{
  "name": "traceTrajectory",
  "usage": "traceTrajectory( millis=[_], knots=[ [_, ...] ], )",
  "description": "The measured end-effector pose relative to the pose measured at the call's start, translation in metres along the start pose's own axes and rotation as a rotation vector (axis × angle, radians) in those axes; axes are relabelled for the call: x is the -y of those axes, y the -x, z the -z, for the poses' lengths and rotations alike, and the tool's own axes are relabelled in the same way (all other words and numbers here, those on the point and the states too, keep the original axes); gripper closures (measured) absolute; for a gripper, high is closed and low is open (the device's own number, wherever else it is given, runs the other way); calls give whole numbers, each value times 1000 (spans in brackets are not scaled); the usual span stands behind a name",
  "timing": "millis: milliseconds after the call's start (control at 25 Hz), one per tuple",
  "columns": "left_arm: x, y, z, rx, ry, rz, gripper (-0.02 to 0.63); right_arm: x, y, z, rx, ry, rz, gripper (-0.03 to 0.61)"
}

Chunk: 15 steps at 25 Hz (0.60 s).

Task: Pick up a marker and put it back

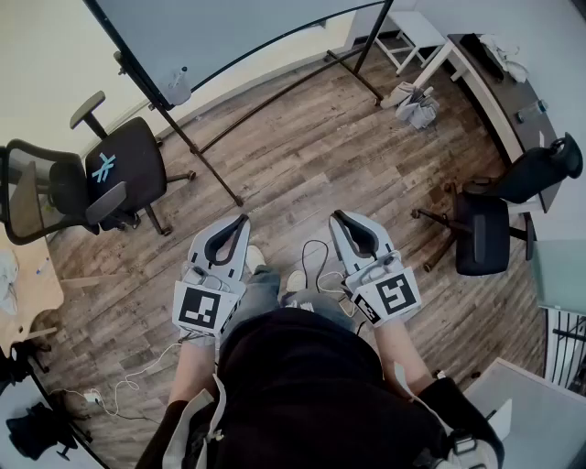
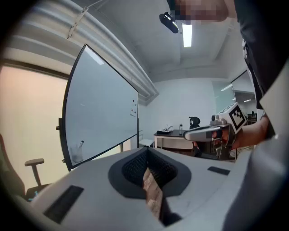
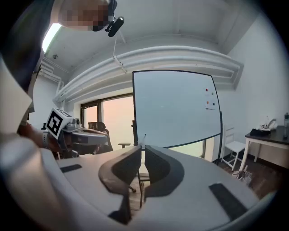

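As both grip nothing, left tool (image 1: 242,221) and right tool (image 1: 338,217) sit closed

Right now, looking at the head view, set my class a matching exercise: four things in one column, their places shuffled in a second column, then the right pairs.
Things
1. large pale whiteboard on a black stand
2. black office chair with a light blue mark on its back
3. white-legged desk with a dark top
4. small clear cup

Places
A. upper right corner of the view
B. fixed at the whiteboard's lower corner
C. left side, on the wooden plank floor
D. straight ahead, across the top of the view

Pairs: 1-D, 2-C, 3-A, 4-B.
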<state>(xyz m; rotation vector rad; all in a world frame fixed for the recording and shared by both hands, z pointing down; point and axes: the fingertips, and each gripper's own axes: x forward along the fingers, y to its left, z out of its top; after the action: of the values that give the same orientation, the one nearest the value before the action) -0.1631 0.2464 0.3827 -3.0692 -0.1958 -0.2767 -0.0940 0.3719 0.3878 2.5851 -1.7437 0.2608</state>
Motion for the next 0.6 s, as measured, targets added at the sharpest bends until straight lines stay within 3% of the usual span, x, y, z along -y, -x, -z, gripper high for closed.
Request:
traceTrajectory(
  millis=[120, 600],
  knots=[
    [-7, 1, -4, -29, 1, -9, 605, -3, -5, -1, -6, -1, 0, 545],
    [-51, -24, -6, 12, 6, 35, 604, -1, -51, -18, 9, -2, 9, 543]
  ],
)
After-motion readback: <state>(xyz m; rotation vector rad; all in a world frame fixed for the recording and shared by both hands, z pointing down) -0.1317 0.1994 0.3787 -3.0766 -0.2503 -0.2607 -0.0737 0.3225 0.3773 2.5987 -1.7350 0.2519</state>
